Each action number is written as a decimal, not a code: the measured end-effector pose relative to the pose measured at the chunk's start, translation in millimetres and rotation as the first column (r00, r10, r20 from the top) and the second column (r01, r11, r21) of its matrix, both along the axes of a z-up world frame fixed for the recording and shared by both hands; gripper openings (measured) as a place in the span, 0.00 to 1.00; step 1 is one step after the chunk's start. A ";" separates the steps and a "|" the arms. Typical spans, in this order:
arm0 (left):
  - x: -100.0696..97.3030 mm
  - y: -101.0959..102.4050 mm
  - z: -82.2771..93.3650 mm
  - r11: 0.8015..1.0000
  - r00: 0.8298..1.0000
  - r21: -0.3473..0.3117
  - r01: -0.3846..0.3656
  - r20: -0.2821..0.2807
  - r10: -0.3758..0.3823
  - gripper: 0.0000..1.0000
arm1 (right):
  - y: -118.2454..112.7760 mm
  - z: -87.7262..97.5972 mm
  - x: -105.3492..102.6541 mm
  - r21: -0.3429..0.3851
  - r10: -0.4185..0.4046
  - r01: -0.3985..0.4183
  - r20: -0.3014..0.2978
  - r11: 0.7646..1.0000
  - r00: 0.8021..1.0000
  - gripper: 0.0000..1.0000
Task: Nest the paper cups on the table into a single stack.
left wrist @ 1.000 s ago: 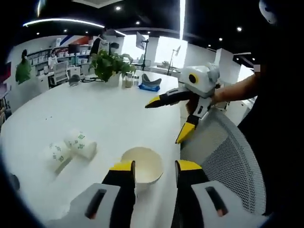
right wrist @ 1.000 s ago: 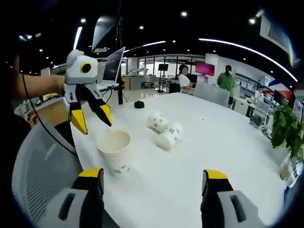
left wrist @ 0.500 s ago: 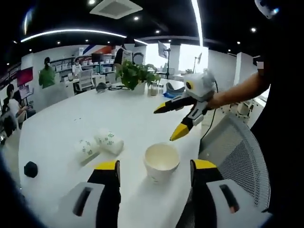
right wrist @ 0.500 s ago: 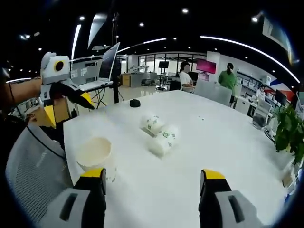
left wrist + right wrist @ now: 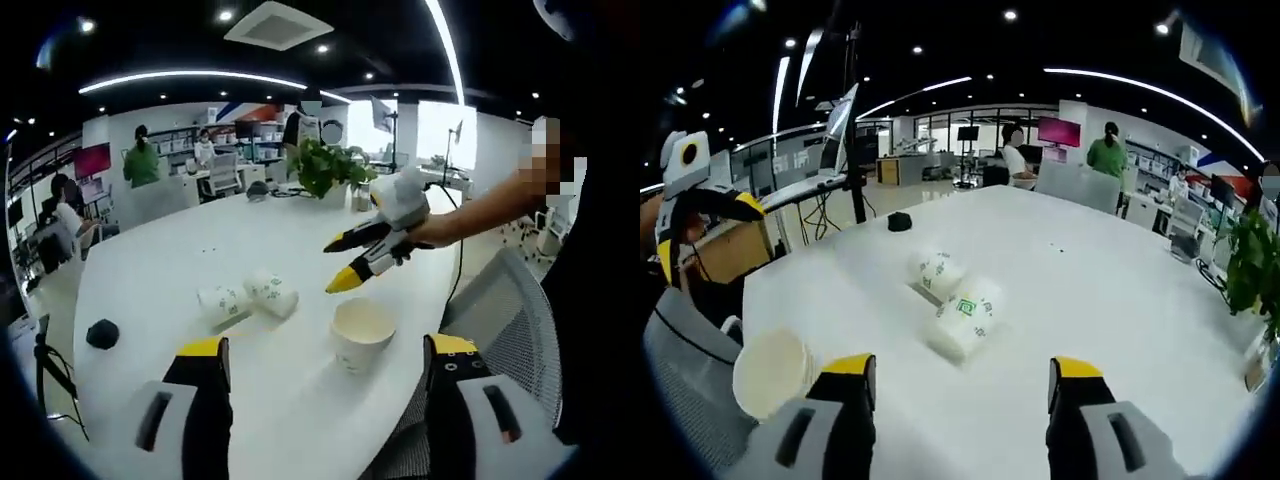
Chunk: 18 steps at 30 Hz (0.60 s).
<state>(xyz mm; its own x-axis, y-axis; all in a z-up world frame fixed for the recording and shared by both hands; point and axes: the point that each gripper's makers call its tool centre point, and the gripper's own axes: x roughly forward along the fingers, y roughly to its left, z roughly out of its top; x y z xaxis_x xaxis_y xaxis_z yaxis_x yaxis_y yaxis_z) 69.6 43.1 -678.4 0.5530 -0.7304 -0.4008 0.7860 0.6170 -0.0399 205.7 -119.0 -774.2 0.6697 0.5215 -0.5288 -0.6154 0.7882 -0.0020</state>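
Note:
An upright paper cup [image 5: 362, 335] stands near the table's edge, just ahead of my open left gripper [image 5: 327, 350], which holds nothing. Two more cups [image 5: 222, 303] [image 5: 273, 293] lie on their sides, touching, further in on the white table [image 5: 180, 250]. My right gripper [image 5: 337, 262] hovers above and beyond the upright cup with its jaws apart. In the right gripper view the two lying cups [image 5: 938, 273] [image 5: 965, 322] lie ahead of my open, empty right gripper [image 5: 961, 368]. The upright cup [image 5: 770, 372] is at the lower left, and my left gripper [image 5: 705, 235] is held off the table's edge.
A small black object [image 5: 102, 333] sits on the table beyond the lying cups. A potted plant [image 5: 322, 165] stands at the far side. A mesh-backed chair [image 5: 505, 320] is beside the table edge. People sit and stand at desks in the background.
My left gripper has drawn back from the upright cup and its jaws have spread wider. My right gripper has swung over toward the two lying cups, which now sit closer ahead of it.

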 end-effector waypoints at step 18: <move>-10.2 22.1 3.1 0.995 0.995 -0.008 -0.100 -0.009 0.100 0.96 | 26.6 -36.6 51.4 0.062 -0.124 0.135 -0.163 0.989 0.979 0.59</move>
<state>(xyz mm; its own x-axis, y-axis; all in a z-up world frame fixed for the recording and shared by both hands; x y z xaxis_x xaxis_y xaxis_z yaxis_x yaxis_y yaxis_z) 59.5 65.2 -675.3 0.6200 -0.6747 -0.4004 0.7199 0.6922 -0.0517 257.0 -92.3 -810.7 0.6451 0.4768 -0.5971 -0.4963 0.8556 0.1470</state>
